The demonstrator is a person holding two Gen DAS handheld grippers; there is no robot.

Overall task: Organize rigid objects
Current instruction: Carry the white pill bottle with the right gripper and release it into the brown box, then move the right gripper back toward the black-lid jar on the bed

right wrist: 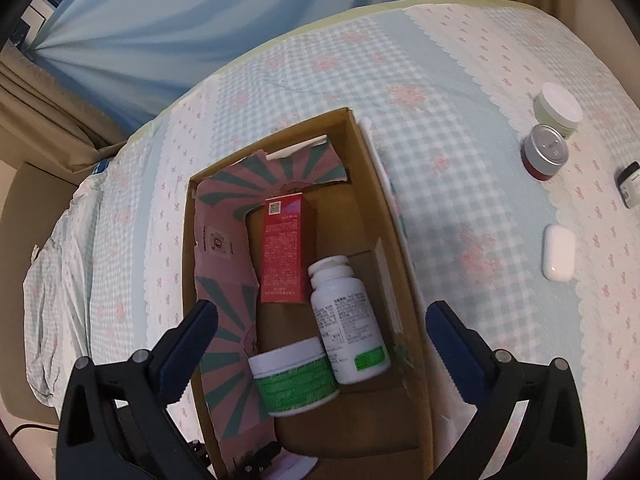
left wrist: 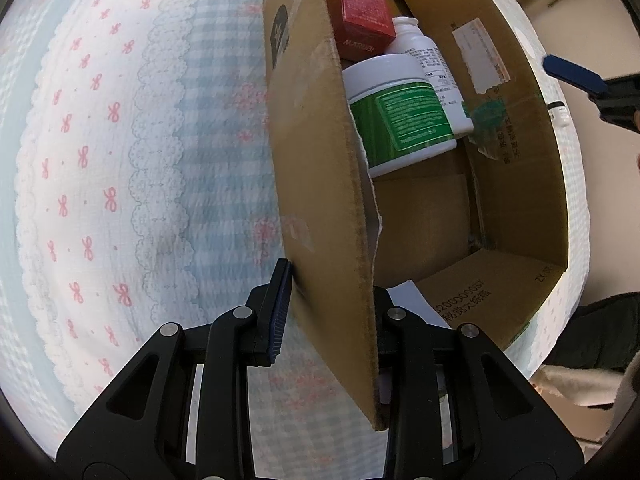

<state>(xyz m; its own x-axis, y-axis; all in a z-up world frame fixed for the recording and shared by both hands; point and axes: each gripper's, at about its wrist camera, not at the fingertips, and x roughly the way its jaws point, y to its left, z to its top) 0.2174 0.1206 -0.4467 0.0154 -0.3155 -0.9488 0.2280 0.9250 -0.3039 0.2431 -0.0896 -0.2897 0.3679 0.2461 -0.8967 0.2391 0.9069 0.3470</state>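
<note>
A cardboard box (right wrist: 404, 240) lies on the bed. Inside it are a red carton (right wrist: 282, 252), a white bottle (right wrist: 346, 316) and a green-labelled white jar (right wrist: 294, 378). The same box (left wrist: 516, 152), red carton (left wrist: 362, 4), white bottle (left wrist: 424, 52) and green jar (left wrist: 404, 120) show in the left wrist view. My left gripper (left wrist: 330, 312) is shut on the box's side wall (left wrist: 320, 200). My right gripper (right wrist: 320, 340) is open and empty, hovering above the box's near end. Its blue fingertip (left wrist: 574, 74) shows at the right of the left wrist view.
On the checked bedspread (right wrist: 460, 140) right of the box lie a white case (right wrist: 558, 252), a silver-lidded jar (right wrist: 546, 150), a white-lidded jar (right wrist: 558, 108) and a small dark jar (right wrist: 630, 184). Curtains (right wrist: 132, 32) hang beyond the bed. Dark clothing (left wrist: 600, 332) lies by the bed edge.
</note>
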